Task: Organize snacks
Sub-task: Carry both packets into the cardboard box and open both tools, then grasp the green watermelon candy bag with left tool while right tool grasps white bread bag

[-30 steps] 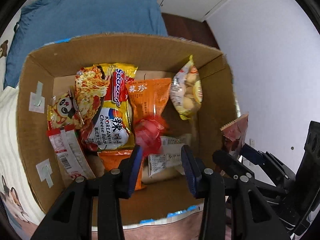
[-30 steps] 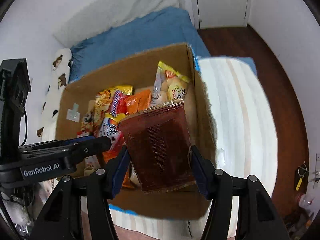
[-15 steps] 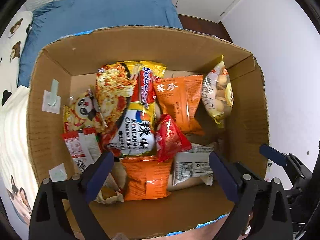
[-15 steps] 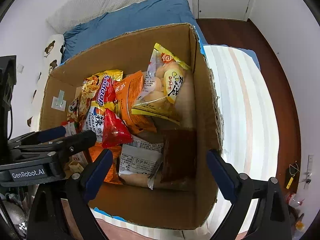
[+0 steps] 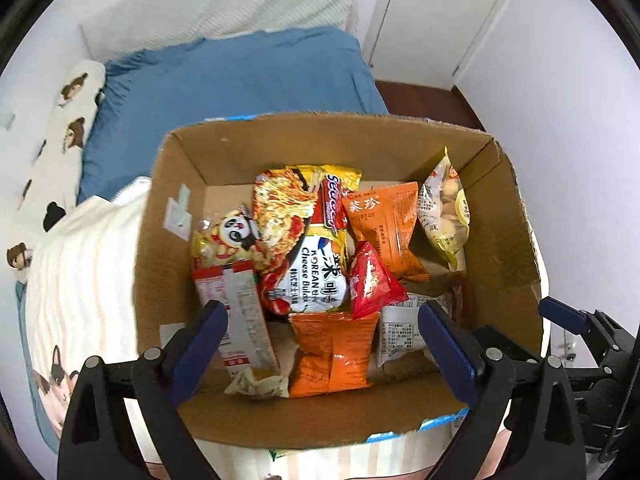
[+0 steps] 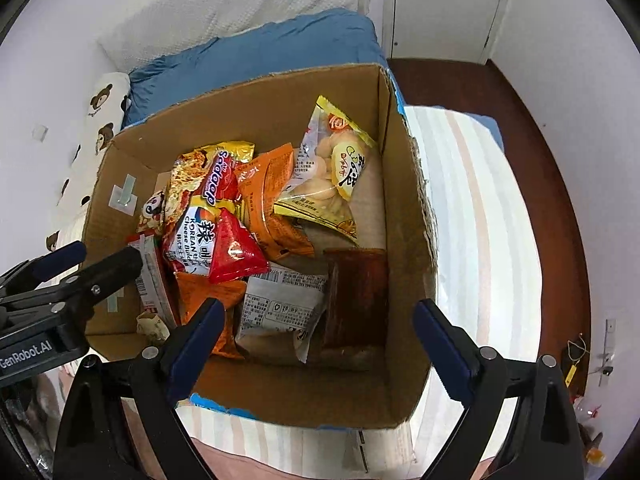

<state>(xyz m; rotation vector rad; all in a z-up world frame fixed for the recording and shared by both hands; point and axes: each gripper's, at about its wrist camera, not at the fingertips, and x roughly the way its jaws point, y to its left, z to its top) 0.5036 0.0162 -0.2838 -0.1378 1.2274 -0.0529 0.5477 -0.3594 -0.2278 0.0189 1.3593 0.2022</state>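
Both claws have let go: the right claw point(image 6: 314, 330) dropped its brown packet point(image 6: 356, 296) into the box point(image 6: 416, 240) on the bed's near edge, and the left claw point(image 5: 320, 340) is also spread, empty (another snack stowed).

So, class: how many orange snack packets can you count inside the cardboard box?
2: one orange packet leans toward the back, beside the yellow puff bag; another lies near the front, below the red packet. Others may be hidden underneath.

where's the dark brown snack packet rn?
Right wrist view: dark brown snack packet lies inside the cardboard box, against its right wall, beside the white printed packet.
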